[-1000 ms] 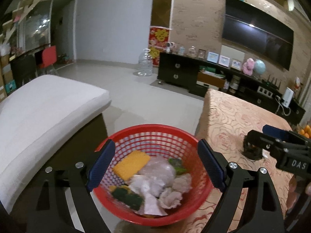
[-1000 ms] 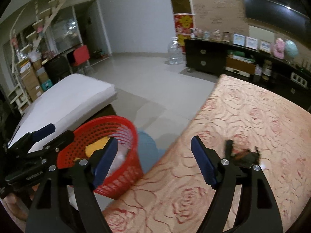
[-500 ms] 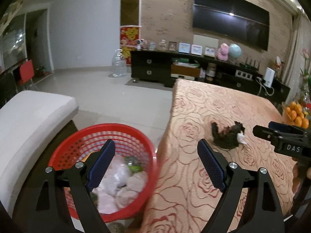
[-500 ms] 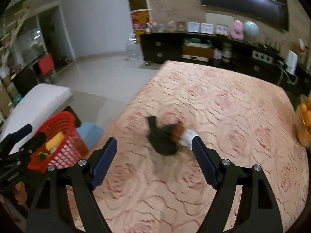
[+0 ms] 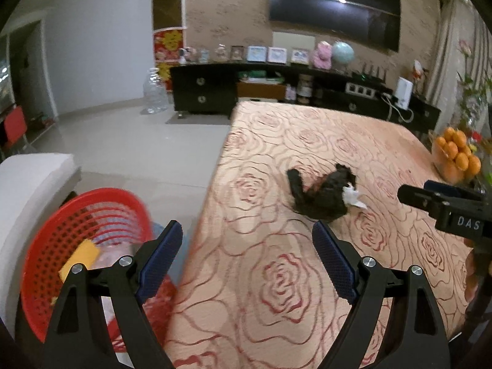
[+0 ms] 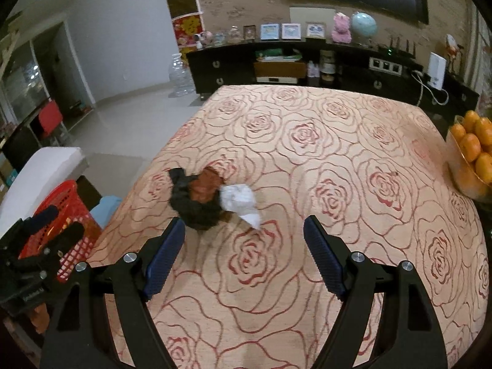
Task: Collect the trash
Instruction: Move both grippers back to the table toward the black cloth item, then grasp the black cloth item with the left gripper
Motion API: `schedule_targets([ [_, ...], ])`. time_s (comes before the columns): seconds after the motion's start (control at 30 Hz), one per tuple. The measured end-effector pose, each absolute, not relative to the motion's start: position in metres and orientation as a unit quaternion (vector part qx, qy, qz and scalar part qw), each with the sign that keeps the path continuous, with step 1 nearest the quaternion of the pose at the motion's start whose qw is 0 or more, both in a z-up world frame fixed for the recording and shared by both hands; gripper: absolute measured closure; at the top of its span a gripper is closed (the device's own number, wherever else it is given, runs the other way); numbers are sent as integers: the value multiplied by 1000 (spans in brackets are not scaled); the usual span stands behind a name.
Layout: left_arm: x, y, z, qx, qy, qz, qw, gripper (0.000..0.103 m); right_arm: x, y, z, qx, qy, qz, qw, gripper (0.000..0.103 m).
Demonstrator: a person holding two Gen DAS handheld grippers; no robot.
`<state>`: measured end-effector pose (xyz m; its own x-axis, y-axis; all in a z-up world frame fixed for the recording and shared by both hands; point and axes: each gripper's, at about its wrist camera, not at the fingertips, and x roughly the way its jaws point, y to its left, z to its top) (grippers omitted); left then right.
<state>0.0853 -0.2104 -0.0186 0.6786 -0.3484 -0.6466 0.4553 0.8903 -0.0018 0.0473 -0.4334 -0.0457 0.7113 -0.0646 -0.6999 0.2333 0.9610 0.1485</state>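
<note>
Both claws spread, nothing between the jaws. Right gripper (image 6: 243, 246) hangs over the table (image 6: 338, 141), aimed down at the trash: a black bag (image 6: 196, 206) with something brown showing at its top, and a crumpled white tissue (image 6: 240, 201) touching its right side. Both sit mid-table, just ahead of the right fingertips. Left gripper (image 5: 246, 255) straddles the table's left edge, with the red basket (image 5: 40, 246) below it on the left, already holding some scraps.

Looks like the reach step, pick not yet made. Suggest:
- Right takes it, it's nearer and better lined up.
- One item per grab, I'd guess; bag and tissue together are likely to split on lift.
- Tissue first: centre the jaws on it, come down until the pads nearly touch the cloth, then close.
- Don't pinch the tablecloth.
- Bag is soft, so grab the bulk, not the loose tail.
- Oranges (image 6: 473, 144) on the far right are well clear.
</note>
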Motion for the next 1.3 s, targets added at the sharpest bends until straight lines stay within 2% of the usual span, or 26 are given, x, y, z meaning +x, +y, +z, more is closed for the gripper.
schedule_targets([
  [0.33,103,-275,-31,120,352,-266,889,20,39,-480,-51,174,367,-122,906,26],
  [0.7,132,-326,-61,133,366,-300,871,21,40,-491,-60,188,378,-137,896,26],
  [0.77,137,-328,-64,125,373,-303,868,30,43,-489,-63,185,382,-135,895,26],
  [0.8,140,-330,-66,123,378,-306,865,41,44,-489,-64,183,384,-134,895,26],
  [0.87,144,-332,-73,119,392,-313,857,57,46,-486,-67,180,388,-132,894,26],
  [0.93,145,-333,-76,116,391,-315,857,62,48,-483,-69,179,391,-130,894,26],
  [1.03,144,-331,-76,111,388,-320,857,66,49,-481,-69,177,392,-127,894,26],
  [1.3,138,-291,-53,81,376,-297,874,67,54,-477,-70,175,387,-118,898,26],
])
